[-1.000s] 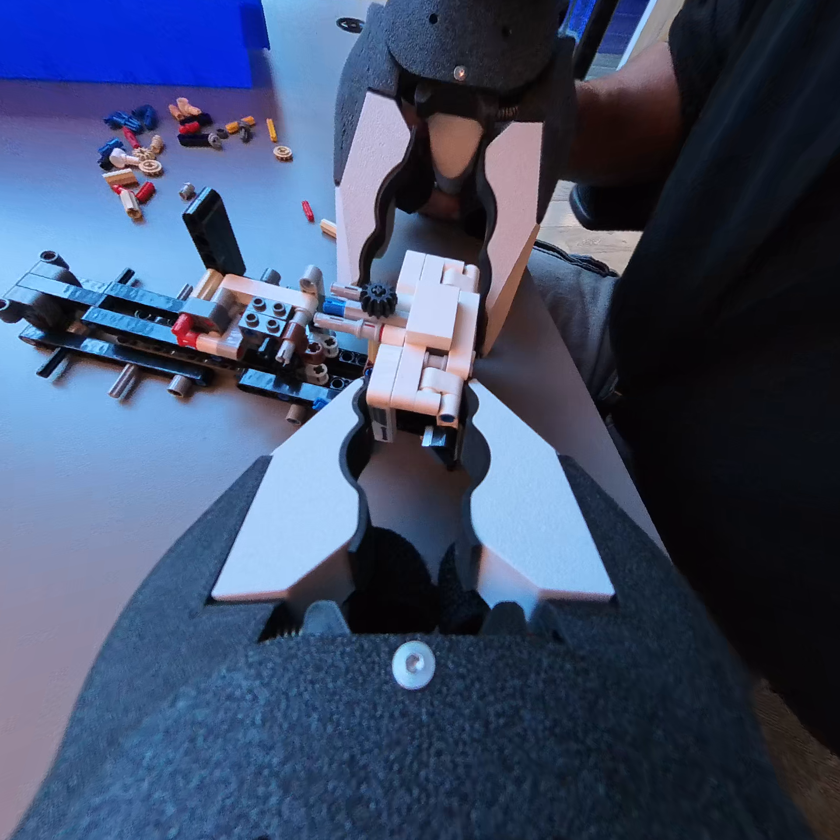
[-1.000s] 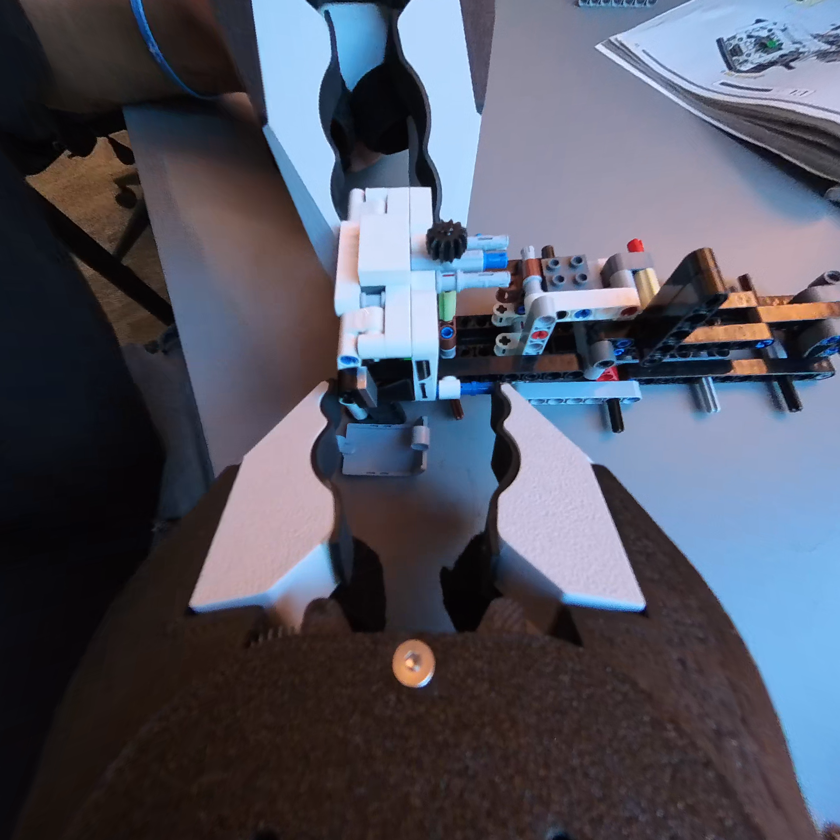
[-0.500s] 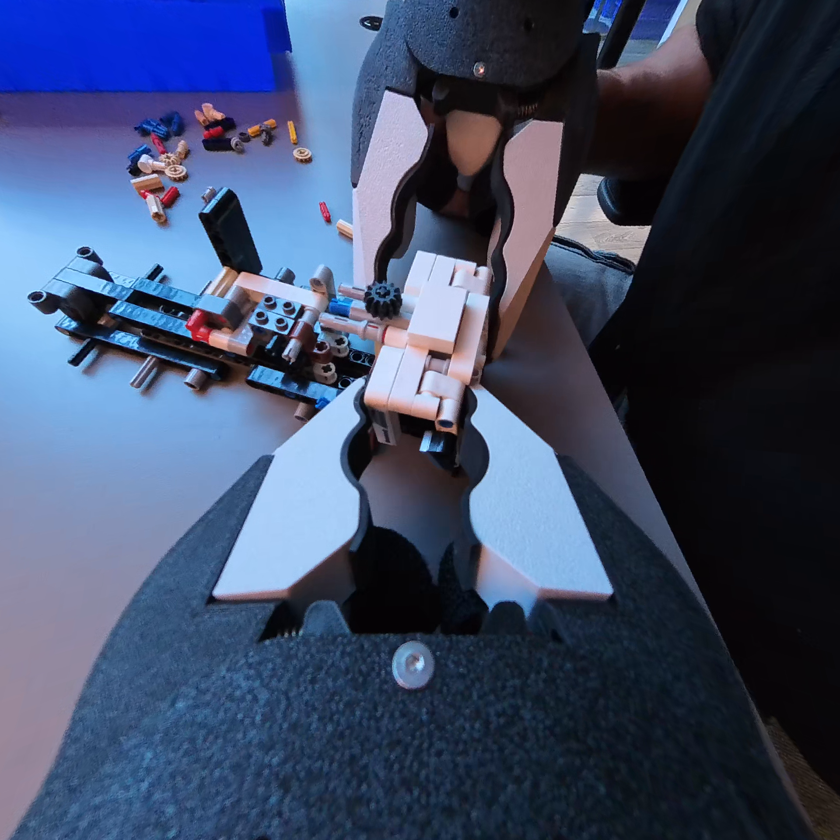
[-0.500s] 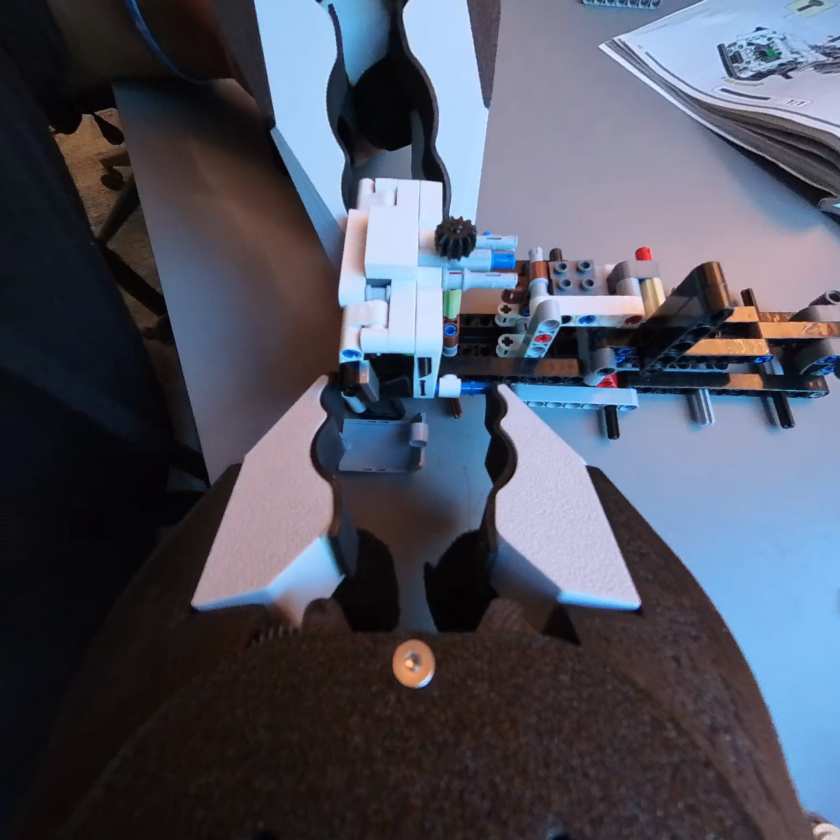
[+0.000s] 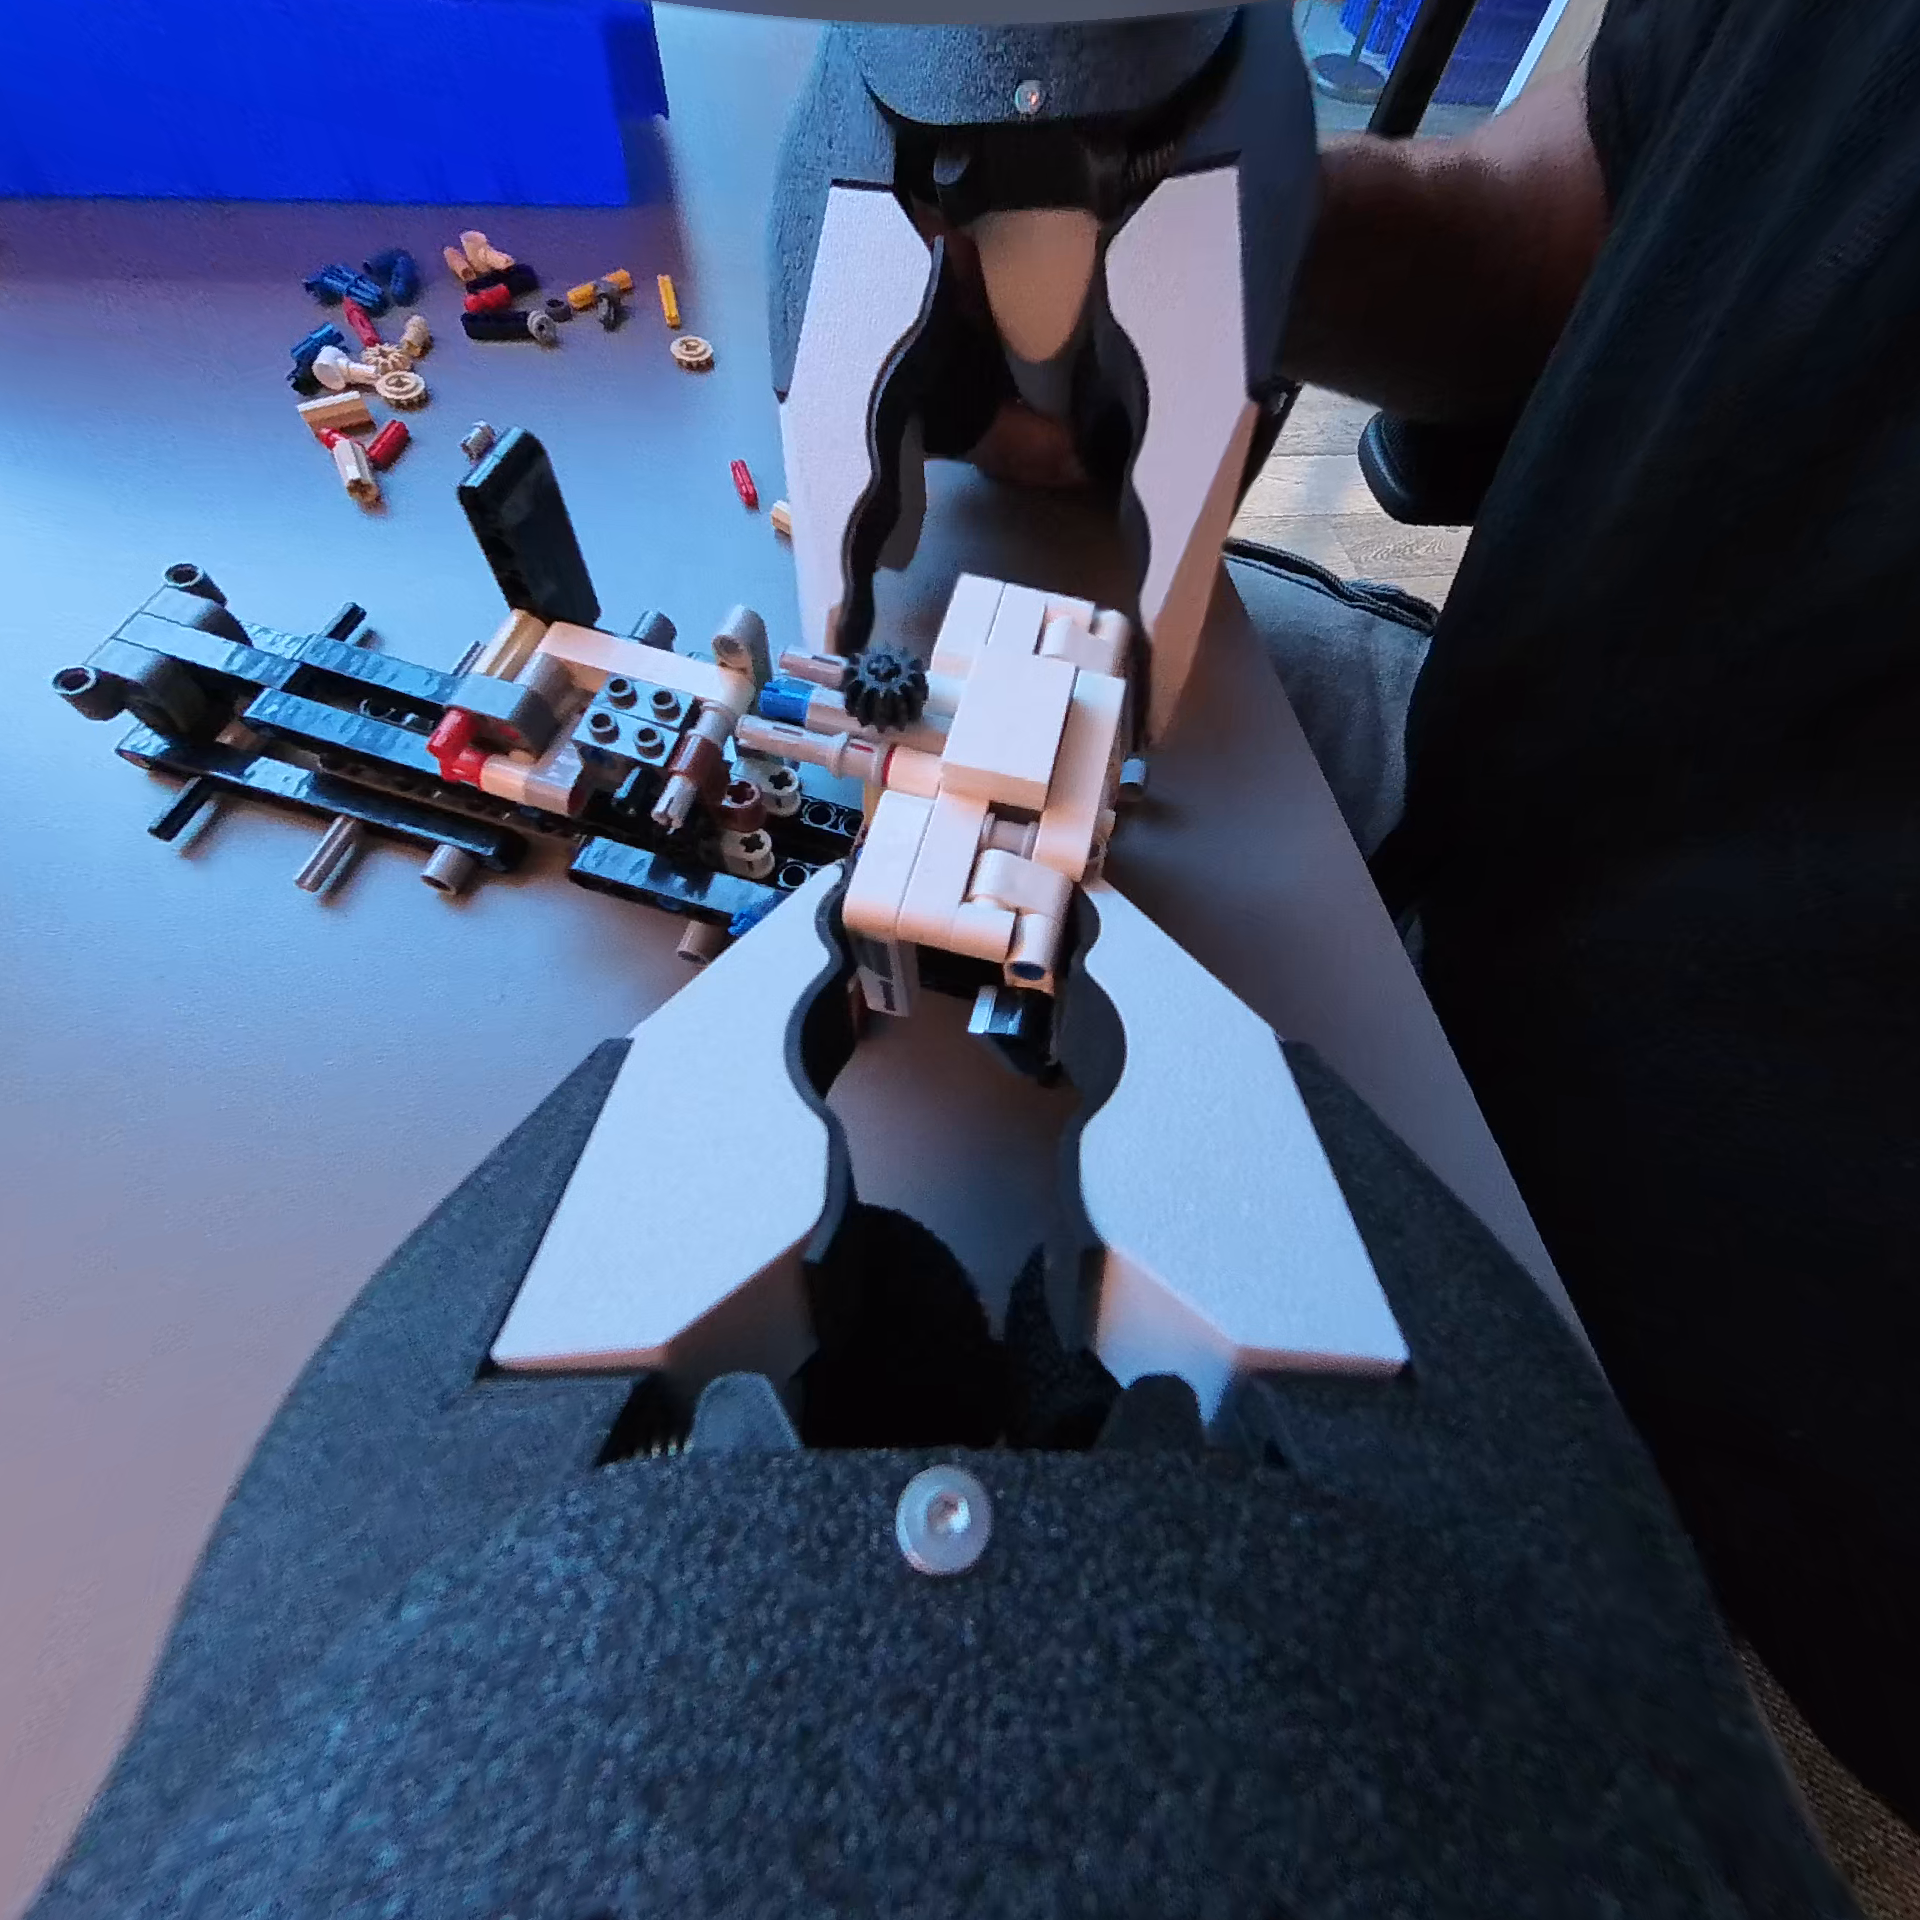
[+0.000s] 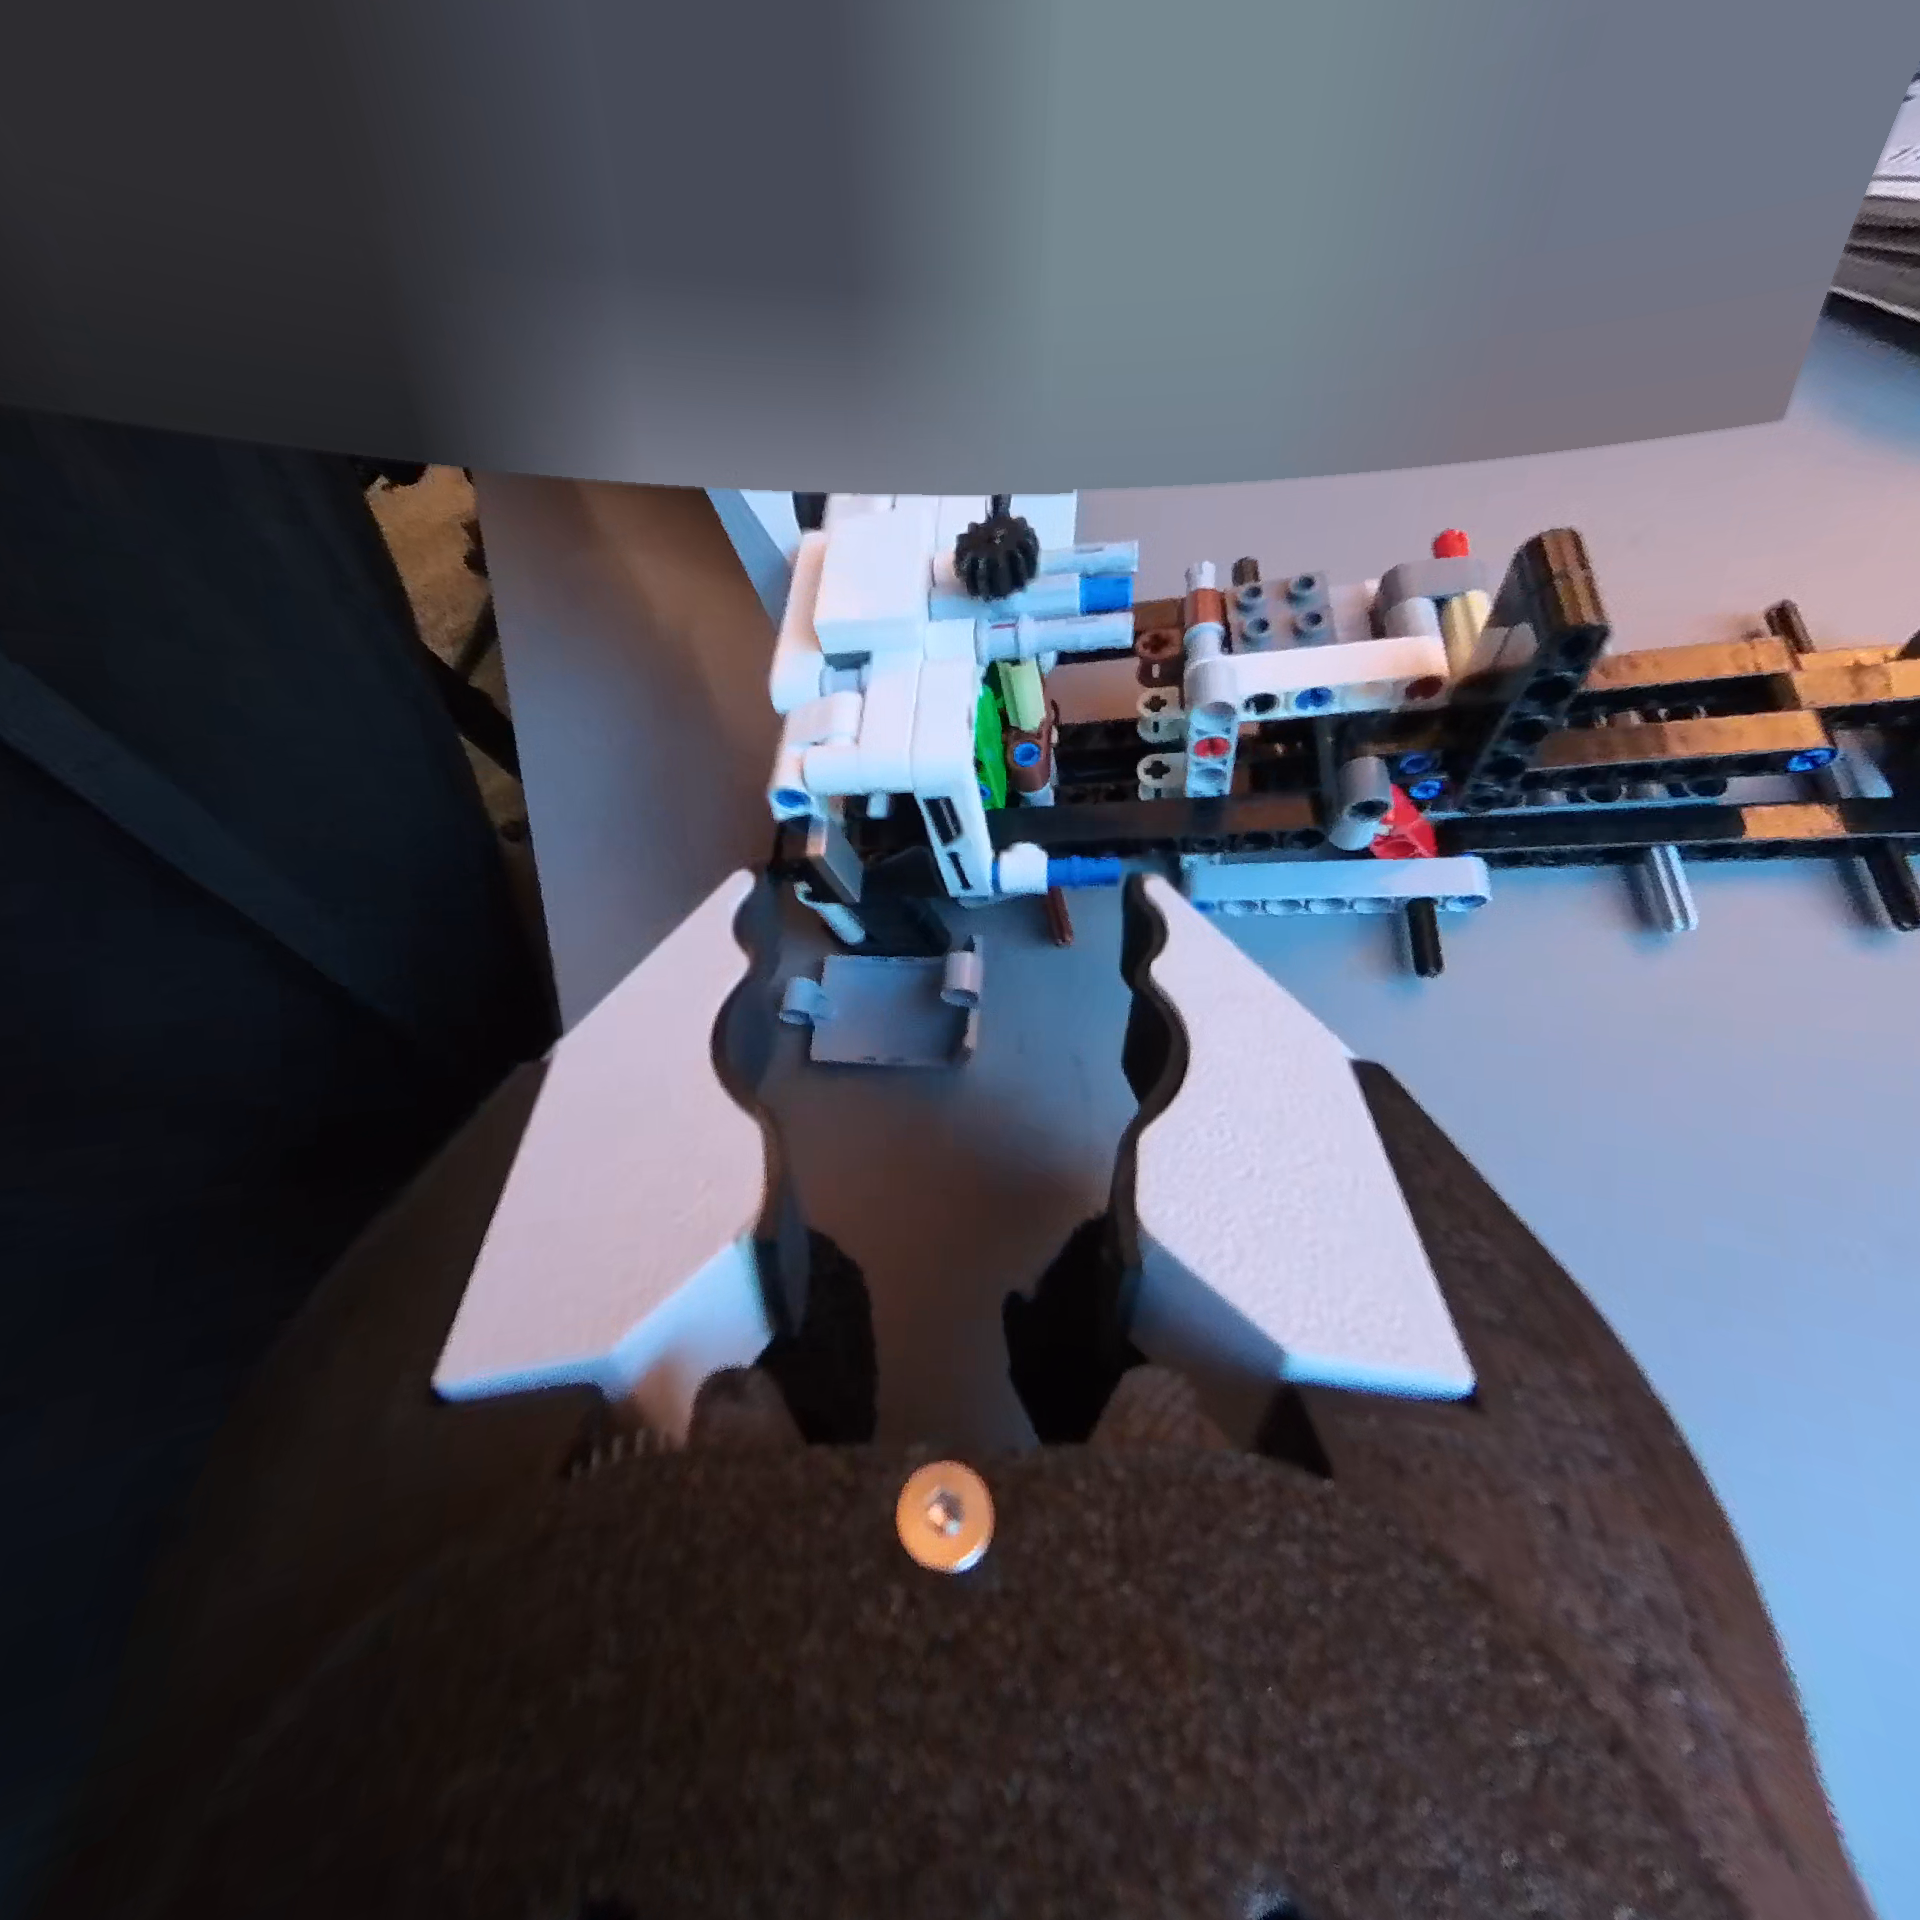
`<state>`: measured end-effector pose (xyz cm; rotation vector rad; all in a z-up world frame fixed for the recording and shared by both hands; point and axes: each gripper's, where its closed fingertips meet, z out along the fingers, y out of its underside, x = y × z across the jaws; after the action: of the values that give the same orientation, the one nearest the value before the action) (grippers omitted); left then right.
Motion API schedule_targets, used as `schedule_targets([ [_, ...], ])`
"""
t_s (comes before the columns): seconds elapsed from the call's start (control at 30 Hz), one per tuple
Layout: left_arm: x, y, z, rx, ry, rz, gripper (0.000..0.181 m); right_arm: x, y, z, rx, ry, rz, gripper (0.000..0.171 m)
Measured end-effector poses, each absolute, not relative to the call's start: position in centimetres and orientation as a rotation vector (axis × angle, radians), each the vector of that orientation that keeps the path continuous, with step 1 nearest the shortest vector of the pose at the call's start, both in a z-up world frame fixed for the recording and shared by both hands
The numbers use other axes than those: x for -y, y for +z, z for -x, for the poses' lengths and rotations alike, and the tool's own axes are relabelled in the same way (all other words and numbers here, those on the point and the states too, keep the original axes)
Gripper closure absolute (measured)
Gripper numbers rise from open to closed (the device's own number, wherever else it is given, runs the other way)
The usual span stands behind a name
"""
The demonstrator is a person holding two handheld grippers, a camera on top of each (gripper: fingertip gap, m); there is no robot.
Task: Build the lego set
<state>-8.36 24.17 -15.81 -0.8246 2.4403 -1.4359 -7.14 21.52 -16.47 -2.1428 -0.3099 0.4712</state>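
Note:
A long black lego chassis [image 5: 343, 717] lies on the grey table [image 5: 312, 1143], with a white block [image 5: 1008, 727] and a black gear [image 5: 883, 686] at its near end. My left gripper [image 5: 956, 925] is shut on the lower end of the white block. My right gripper [image 5: 997, 675] faces it from the far side, its fingers on either side of the block. In the right wrist view the right gripper [image 6: 940, 894] is open just short of the white block [image 6: 873, 623]. A small grey panel piece [image 6: 883, 1013] lies on the table between its fingers. A blurred patch hides the left gripper there.
Several loose small pieces [image 5: 395, 353] lie at the back left, beside a blue sheet [image 5: 312, 94]. The table edge runs close along the right, where a person in black [image 5: 1714, 727] sits. A booklet corner [image 6: 1886, 260] shows at the far right.
Both grippers stay at the white block. The right gripper has tilted up a little, and the chassis has swung slightly in the left wrist view.

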Motion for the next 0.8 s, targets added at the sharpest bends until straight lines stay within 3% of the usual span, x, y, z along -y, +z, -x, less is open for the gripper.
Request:
schedule_targets([
  [0.23,-24.3,-15.8,8.9,-2.474,-1.456,0.787,0.146,-20.9,-16.3,5.3,0.273,0.514,2.139,0.124],
  [0.8,-24.1,-15.8,8.9,-2.468,-1.446,0.783,0.145,-21.8,-15.4,6.5,0.213,0.537,2.082,0.131],
])
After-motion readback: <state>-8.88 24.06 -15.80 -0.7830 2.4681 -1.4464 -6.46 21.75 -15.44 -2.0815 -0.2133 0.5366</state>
